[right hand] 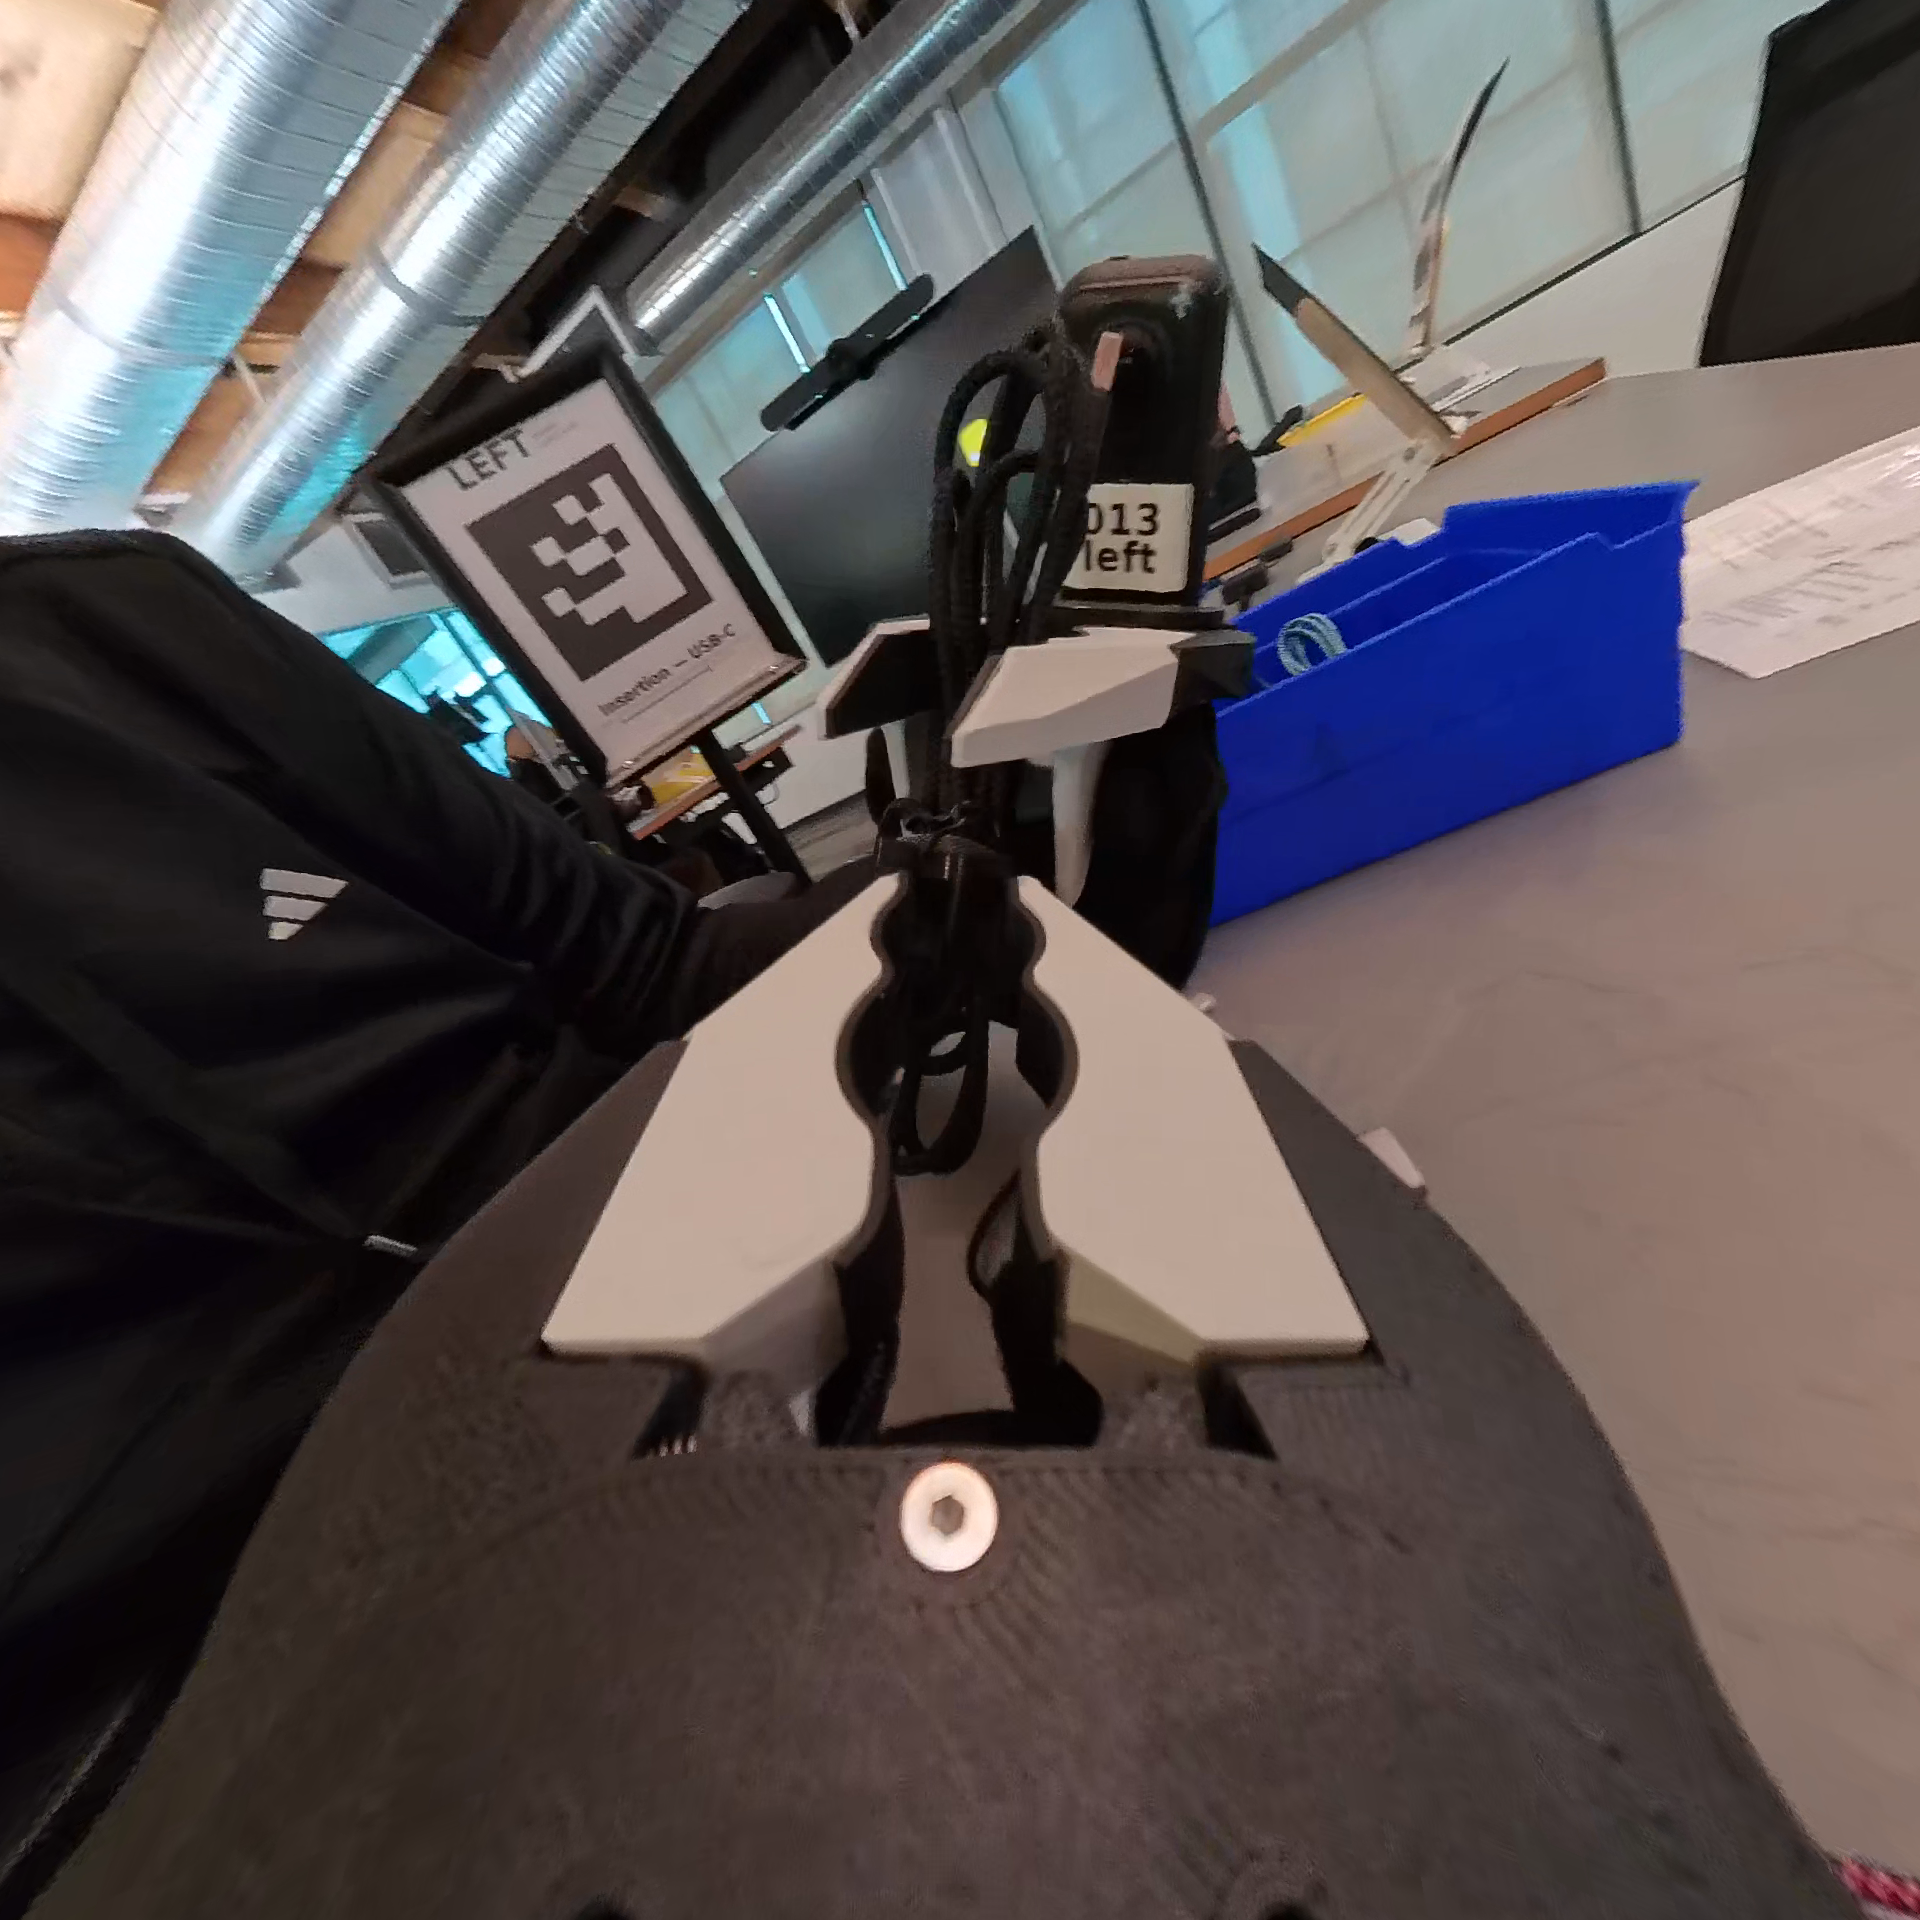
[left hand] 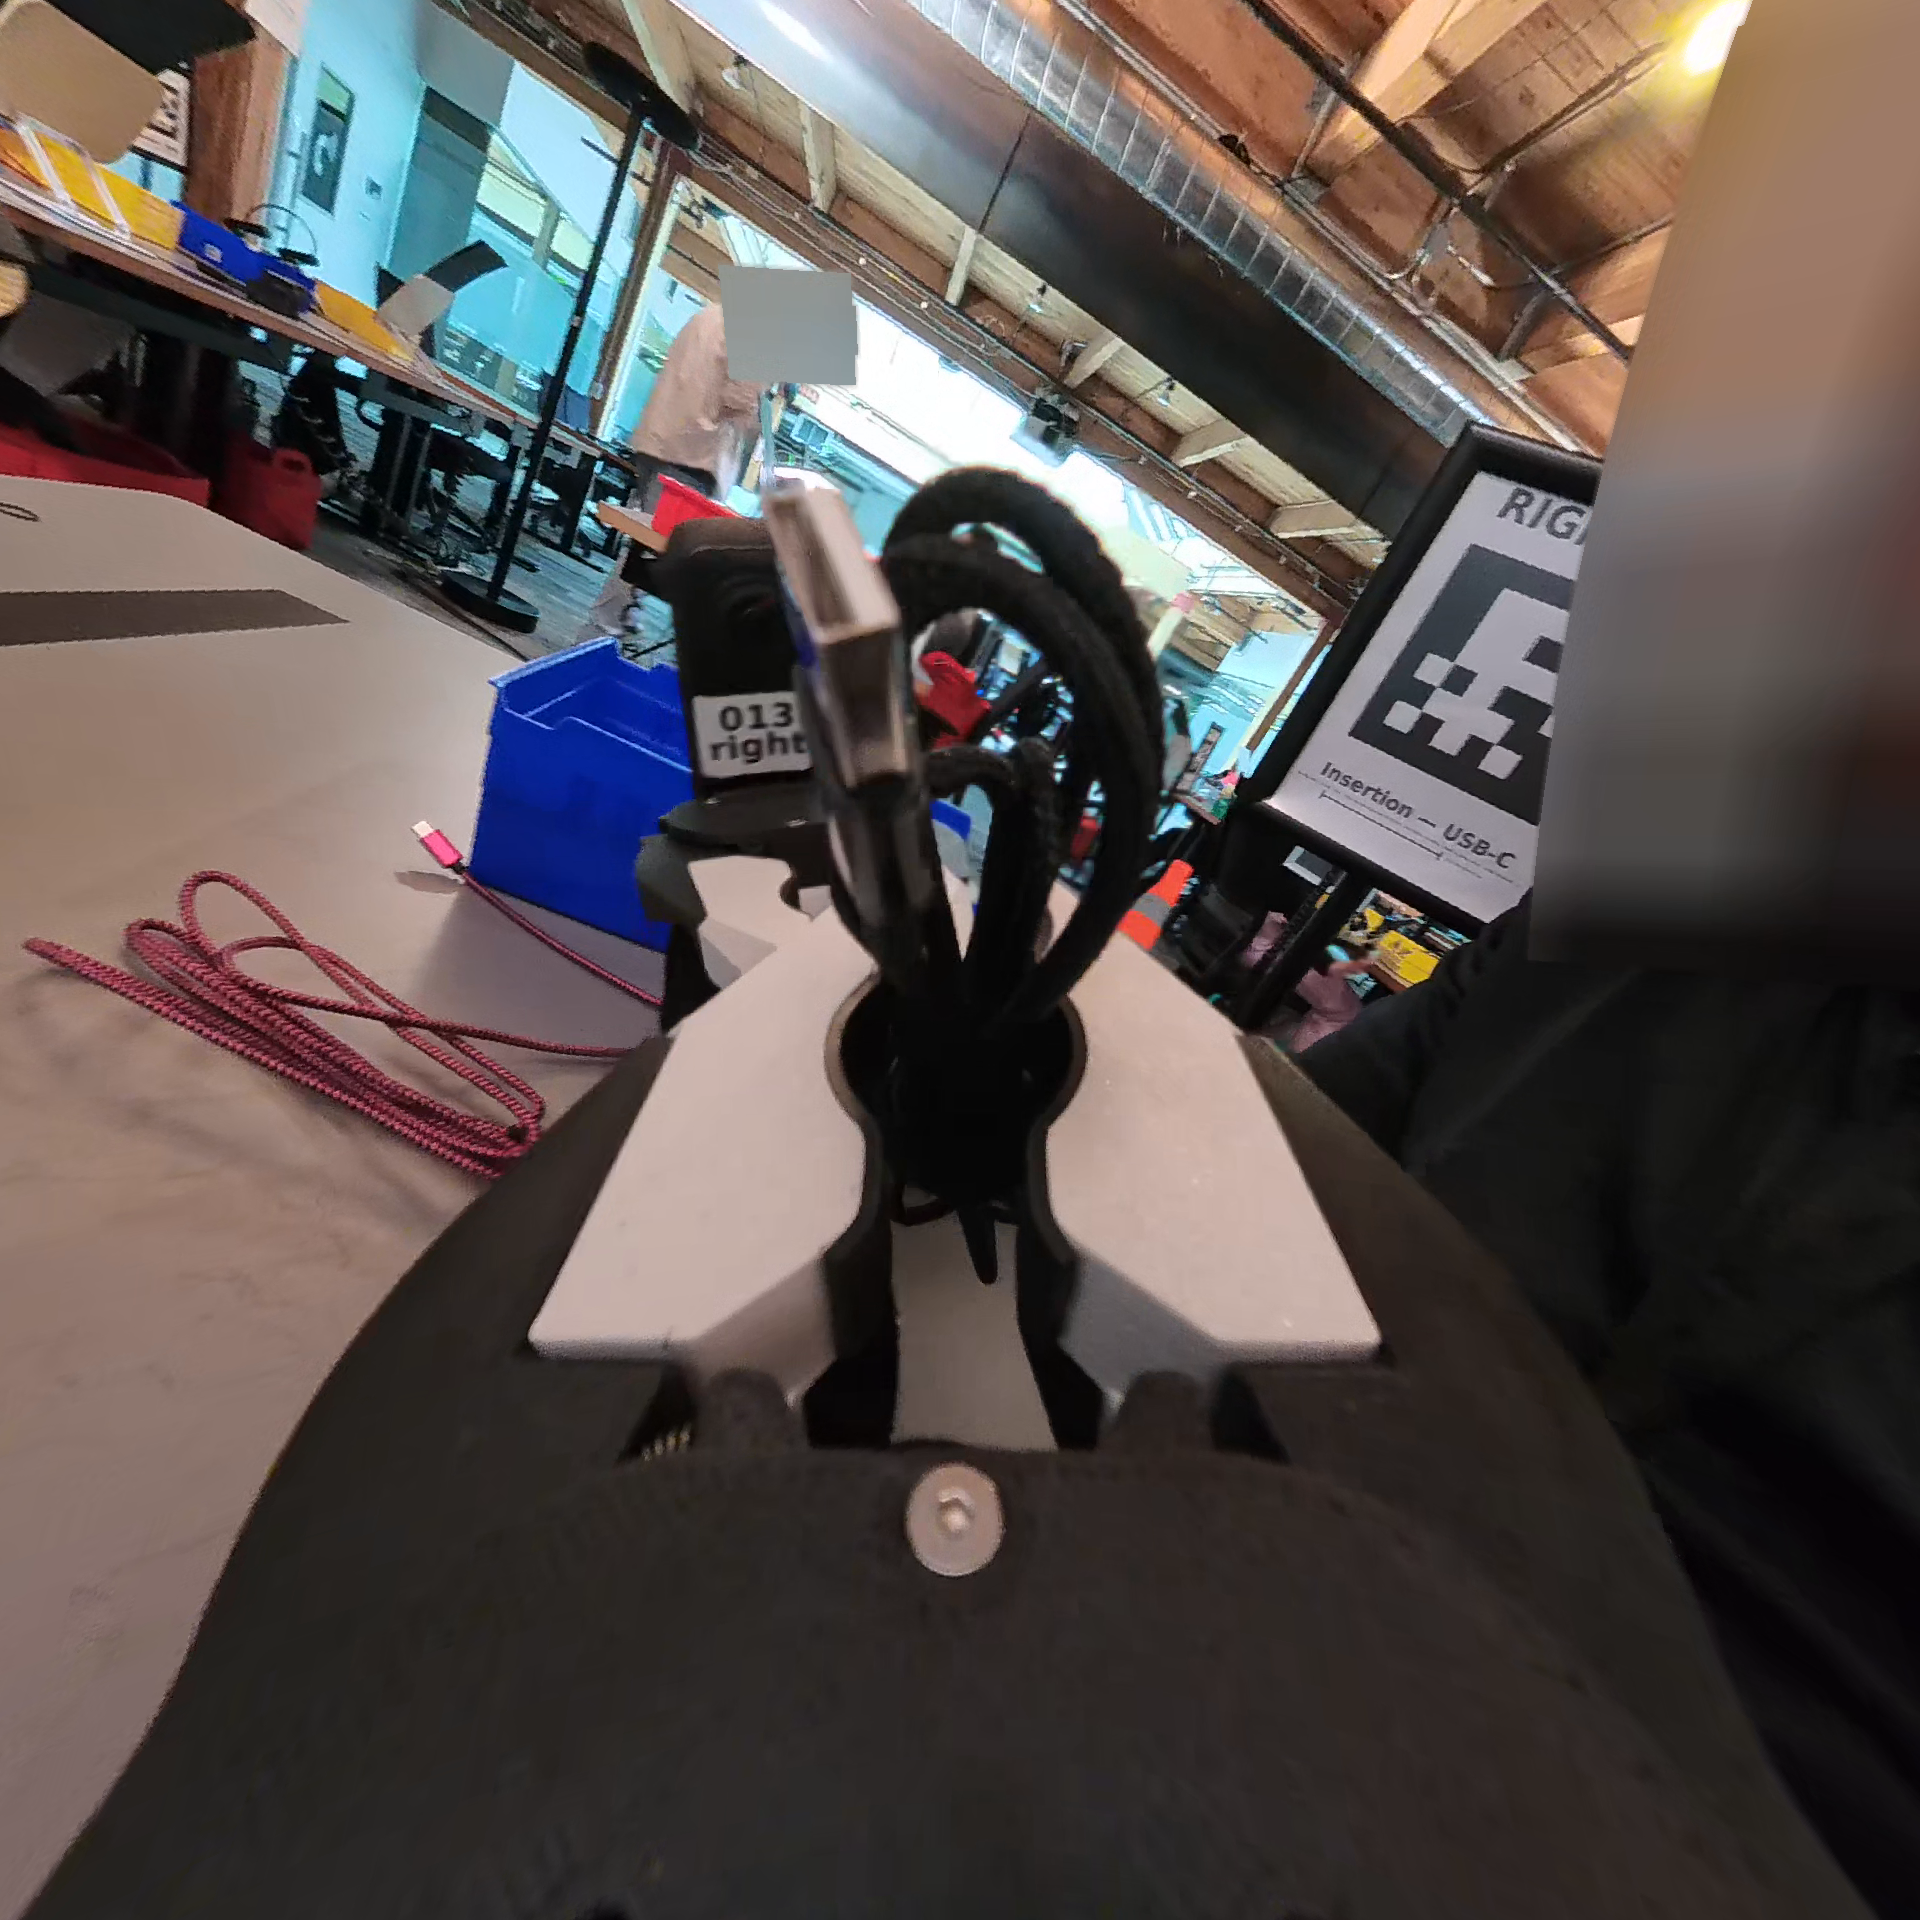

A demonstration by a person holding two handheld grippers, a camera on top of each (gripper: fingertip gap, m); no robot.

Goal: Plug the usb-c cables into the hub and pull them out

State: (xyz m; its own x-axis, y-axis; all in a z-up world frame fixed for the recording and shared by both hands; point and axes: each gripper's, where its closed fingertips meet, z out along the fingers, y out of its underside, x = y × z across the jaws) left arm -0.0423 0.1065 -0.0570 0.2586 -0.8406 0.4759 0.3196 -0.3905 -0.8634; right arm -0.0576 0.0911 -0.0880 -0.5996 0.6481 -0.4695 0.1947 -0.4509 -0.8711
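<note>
In the left wrist view my left gripper [left hand: 956, 987] is shut on a coiled bundle of black braided cable [left hand: 1039, 675]. A silver plug [left hand: 847, 644] stands up out of the bundle. My right gripper [left hand: 727, 862] shows just behind it. In the right wrist view my right gripper [right hand: 956, 904] is shut on the lower part of the same black bundle [right hand: 966, 582], near a black tie [right hand: 925, 842]. The left gripper [right hand: 1039, 686] clamps the bundle higher up. A red braided cable [left hand: 312, 1018] with a pink plug [left hand: 436, 844] lies loose on the grey table [left hand: 156, 1247]. No hub is in view.
A blue bin [left hand: 582, 769] stands on the table behind the grippers; it also shows in the right wrist view [right hand: 1455, 707] with a light blue cable [right hand: 1309, 639] inside. Marker signs on stands [left hand: 1455, 675] [right hand: 592, 561]. A person's black sleeve [right hand: 260, 935]. Papers [right hand: 1818, 561] lie beyond the bin. My left and right fingertips are right by each other.
</note>
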